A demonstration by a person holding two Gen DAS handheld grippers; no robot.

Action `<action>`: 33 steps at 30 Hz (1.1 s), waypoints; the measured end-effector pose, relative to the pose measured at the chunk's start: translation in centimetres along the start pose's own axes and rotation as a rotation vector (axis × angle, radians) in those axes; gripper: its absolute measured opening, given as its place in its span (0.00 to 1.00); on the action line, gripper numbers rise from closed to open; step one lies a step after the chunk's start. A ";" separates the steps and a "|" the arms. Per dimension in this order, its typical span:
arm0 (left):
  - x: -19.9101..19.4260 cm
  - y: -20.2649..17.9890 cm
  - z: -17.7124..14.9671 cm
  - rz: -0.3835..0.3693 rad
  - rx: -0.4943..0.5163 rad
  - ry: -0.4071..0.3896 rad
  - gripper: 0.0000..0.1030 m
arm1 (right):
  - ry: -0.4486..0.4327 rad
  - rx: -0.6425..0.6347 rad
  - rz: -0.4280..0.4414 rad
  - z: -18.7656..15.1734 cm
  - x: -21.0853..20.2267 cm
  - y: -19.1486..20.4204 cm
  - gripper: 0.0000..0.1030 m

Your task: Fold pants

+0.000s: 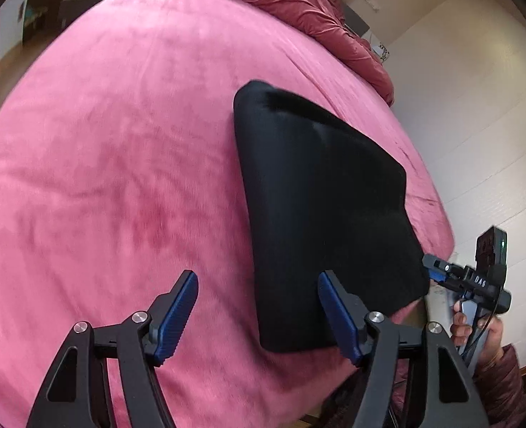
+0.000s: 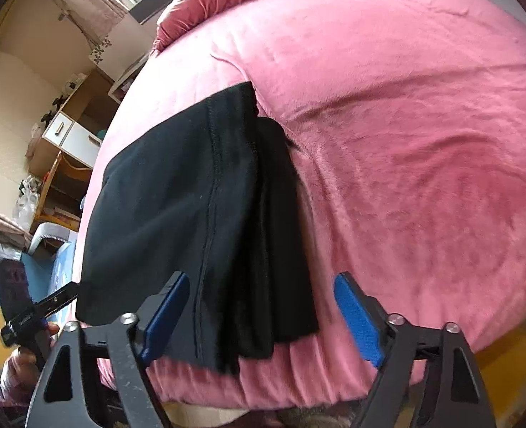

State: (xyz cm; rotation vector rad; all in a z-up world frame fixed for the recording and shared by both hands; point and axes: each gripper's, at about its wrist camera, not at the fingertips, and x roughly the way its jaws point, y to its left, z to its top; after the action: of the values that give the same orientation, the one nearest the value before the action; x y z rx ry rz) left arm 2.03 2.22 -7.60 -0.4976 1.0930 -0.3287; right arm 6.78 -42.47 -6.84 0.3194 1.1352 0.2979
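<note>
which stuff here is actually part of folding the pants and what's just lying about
Part of the job:
- black pants, folded on the bed
- left gripper, open
- right gripper, open
- pink bed cover underneath

Just lying about:
- crumpled quilt
- wooden shelf unit

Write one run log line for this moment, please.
task: fold pants | pants: folded, flat on bed | left gripper: open, empty | right gripper: open, above pants
</note>
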 end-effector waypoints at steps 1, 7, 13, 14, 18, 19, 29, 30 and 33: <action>0.0 0.1 -0.1 -0.009 -0.009 0.000 0.68 | -0.001 -0.006 -0.004 -0.4 -0.4 0.1 0.66; 0.7 0.1 0.6 -0.065 -0.039 0.000 0.68 | -0.005 -0.007 0.002 -2.6 -1.5 -0.1 0.62; 2.7 -0.4 2.2 -0.083 -0.019 0.030 0.68 | -0.001 0.047 0.076 0.6 1.2 -1.3 0.85; 3.0 -0.4 2.5 -0.085 -0.021 0.033 0.68 | 0.009 0.045 0.088 1.1 1.8 -1.4 0.85; 4.3 -0.6 3.7 -0.106 -0.019 0.047 0.68 | 0.041 0.055 0.140 3.0 4.4 -1.7 0.85; 4.5 -0.6 3.9 -0.114 -0.017 0.050 0.68 | 0.046 0.058 0.155 3.5 5.0 -1.8 0.85; 7.9 0.6 4.8 -0.215 -0.089 0.131 0.68 | 0.110 0.119 0.351 4.8 9.3 -3.3 0.78; 8.2 0.7 4.8 -0.230 -0.100 0.139 0.68 | 0.111 0.122 0.362 4.8 9.5 -3.4 0.78; 8.5 0.5 4.7 -0.251 -0.095 0.149 0.66 | 0.118 0.098 0.368 4.7 9.8 -3.1 0.76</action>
State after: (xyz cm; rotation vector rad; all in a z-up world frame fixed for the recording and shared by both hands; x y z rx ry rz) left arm 9.90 -0.46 -12.57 -0.7068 1.1969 -0.5426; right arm 15.13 -41.92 -14.47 0.6065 1.2066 0.5924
